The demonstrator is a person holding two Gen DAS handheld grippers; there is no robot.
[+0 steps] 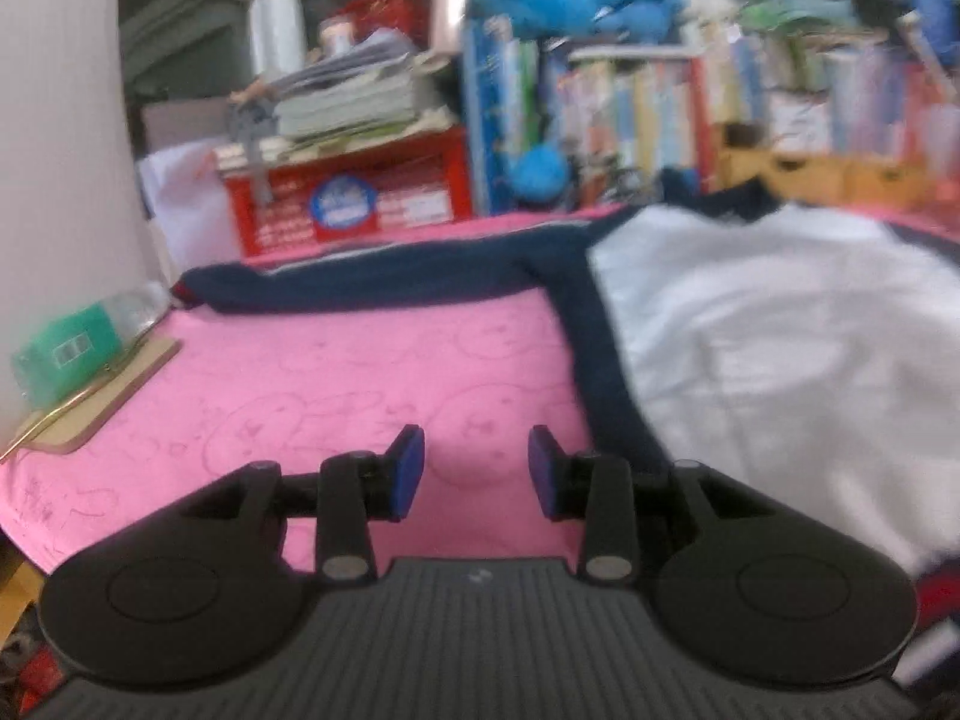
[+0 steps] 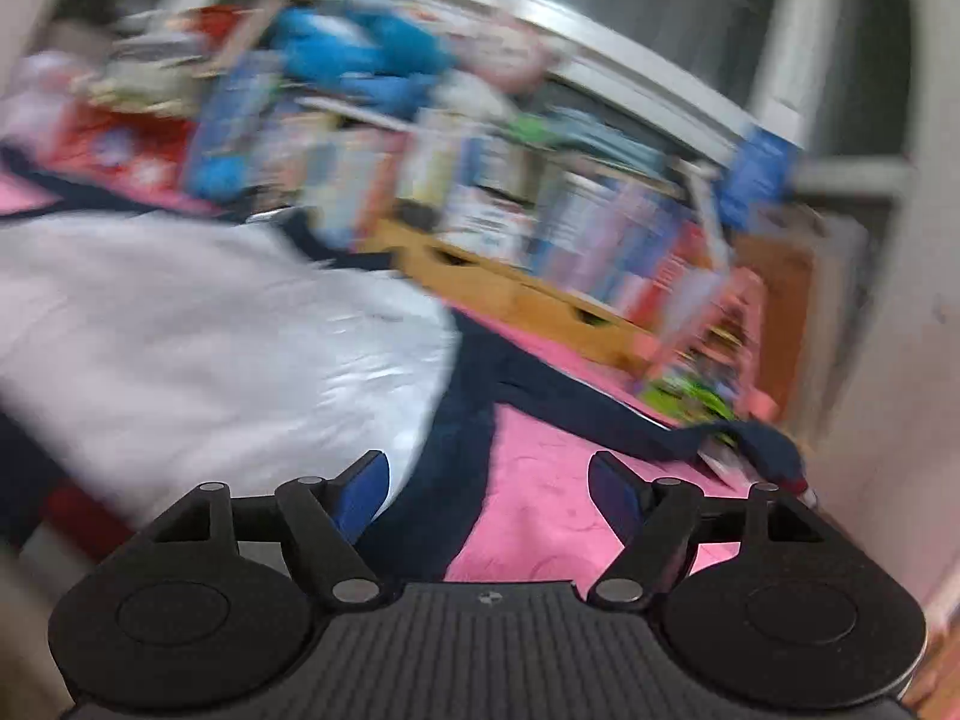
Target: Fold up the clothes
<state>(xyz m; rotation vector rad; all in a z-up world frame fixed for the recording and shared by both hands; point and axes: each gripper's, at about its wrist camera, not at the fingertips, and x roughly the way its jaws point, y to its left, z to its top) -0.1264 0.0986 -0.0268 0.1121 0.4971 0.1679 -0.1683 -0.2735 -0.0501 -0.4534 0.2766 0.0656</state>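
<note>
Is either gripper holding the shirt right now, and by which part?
Neither. The left gripper and the right gripper both stand open with nothing between the pads; the shirt lies spread on the pink cloth.

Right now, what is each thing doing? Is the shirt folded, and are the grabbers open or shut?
White and navy shirt: spread flat on the pink cover, not folded.
Left navy sleeve: stretched out sideways.
Right navy sleeve: stretched out, cuff at the cover's edge.
Left gripper: open, holding nothing.
Right gripper: open wide, holding nothing.
Pink cover: lying flat.
</note>
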